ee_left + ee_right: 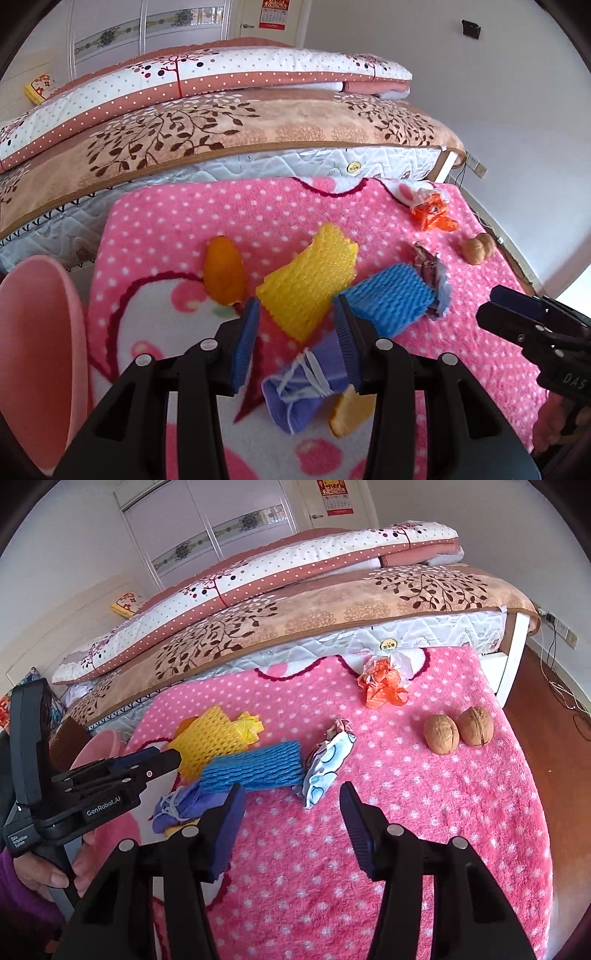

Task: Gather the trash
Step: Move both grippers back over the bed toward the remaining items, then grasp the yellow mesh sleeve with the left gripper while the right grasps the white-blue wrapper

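Observation:
Trash lies on a pink dotted blanket [155, 229]. My left gripper [297, 314] is open, its jaws on either side of the near end of a yellow foam net [308, 275], above a crumpled purple mask [299, 387] and an orange peel piece [349, 413]. A blue foam net [391, 301] lies just right of it, another orange peel [223, 275] to its left. My right gripper [291, 799] is open and empty, just short of a crumpled white-blue wrapper [327, 764] and the blue foam net [255, 770]. The left gripper [173, 758] also shows in the right wrist view.
A pink bin [37, 354] stands at the blanket's left edge. An orange crumpled bag [384, 685] lies at the far side, and two walnuts [458, 731] lie to the right. A bed with folded quilts [295, 602] rises behind the blanket. Wooden floor [554, 716] lies at right.

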The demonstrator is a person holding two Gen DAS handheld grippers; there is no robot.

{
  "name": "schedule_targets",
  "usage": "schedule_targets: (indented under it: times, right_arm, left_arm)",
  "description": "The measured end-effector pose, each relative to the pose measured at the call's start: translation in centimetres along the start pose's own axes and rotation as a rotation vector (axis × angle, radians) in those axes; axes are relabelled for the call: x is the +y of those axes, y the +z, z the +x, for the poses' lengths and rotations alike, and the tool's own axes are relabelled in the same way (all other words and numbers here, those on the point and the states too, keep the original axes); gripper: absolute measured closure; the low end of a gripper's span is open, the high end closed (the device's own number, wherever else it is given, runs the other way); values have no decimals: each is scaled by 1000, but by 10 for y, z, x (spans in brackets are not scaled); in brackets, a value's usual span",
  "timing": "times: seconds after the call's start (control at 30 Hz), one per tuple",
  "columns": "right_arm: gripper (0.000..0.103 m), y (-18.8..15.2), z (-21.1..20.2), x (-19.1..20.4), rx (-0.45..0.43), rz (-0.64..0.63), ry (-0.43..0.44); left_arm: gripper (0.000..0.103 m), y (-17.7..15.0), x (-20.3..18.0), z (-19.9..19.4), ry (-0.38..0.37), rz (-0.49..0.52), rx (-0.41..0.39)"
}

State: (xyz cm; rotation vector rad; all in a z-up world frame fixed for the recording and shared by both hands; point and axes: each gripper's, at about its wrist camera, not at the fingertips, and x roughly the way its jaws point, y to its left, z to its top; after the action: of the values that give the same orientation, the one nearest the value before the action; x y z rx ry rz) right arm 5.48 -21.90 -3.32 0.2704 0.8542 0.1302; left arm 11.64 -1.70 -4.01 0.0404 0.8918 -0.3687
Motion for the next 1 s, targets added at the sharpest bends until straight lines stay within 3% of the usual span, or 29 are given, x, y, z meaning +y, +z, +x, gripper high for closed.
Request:
schedule_targets:
  times: [0.2,0.23,0.27,0.37,0.43,0.53,0.6,0.77,1.0]
  right_arm:
    - [51,5,17,-13,22,55,-13]
    - [52,5,21,-15,27,63,-11]
    - [52,5,24,-16,30,69,-10]
    - [55,5,32,-18,40,85,-9]
    - [57,4,37,-19,44,95,-9]
    - [68,3,44,-22,59,104,-19]
    - [82,1,47,-26,75,116,-21]
    - [97,-8,41,-37,92,139,-3]
    - [101,-25,13,-43,58,151,14]
  left_arm:
    - [61,1,6,20,-24,-36,16]
    - [65,1,6,19,-29,-41,9]
    - [81,-1,5,17,-41,-44,-2]
    - [90,-3,4,9,-55,-53,-24]
    - [91,-5,3,2,-56,-56,-41]
    - [93,-7,0,-9,-63,-72,-60]
    - [93,-9,-1,-20,-68,-86,-80]
    - [93,-19,-6,-49,-76,-94,-117]
    - [93,-34,-7,-82,-67,-89,-151]
